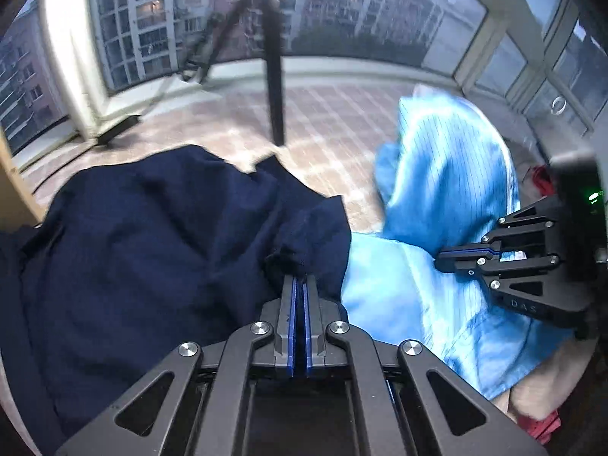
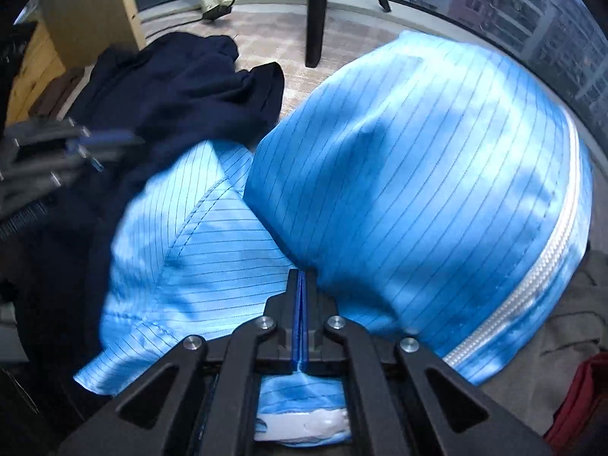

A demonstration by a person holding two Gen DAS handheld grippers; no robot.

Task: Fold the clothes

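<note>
Your left tool [image 1: 299, 279] is pressed together on a bunched fold of the dark navy knit garment [image 1: 152, 220], pinching it right at the fingertips; likely you grabbed an edge there to lift it off the pile and separate it. Your right tool [image 2: 303, 277] is pinched on the shiny light-blue pinstriped jacket [image 2: 418, 159], fabric running between the pads and out behind them, so it looks like a hold for pulling that piece clear. Both garments lie crumpled and overlapping, the navy one draped over the blue one's left side, nothing folded yet. The right wrist view alone shows the jacket's white zipper [image 2: 539, 266] and a dark red cloth [image 2: 581, 399] at the lower right; what it lies on I can't tell. The left wrist view alone shows the right tool side-on against the blue fabric. Further off: tiled floor [image 1: 334, 114], black tripod leg [image 1: 274, 76], big windows.
</note>
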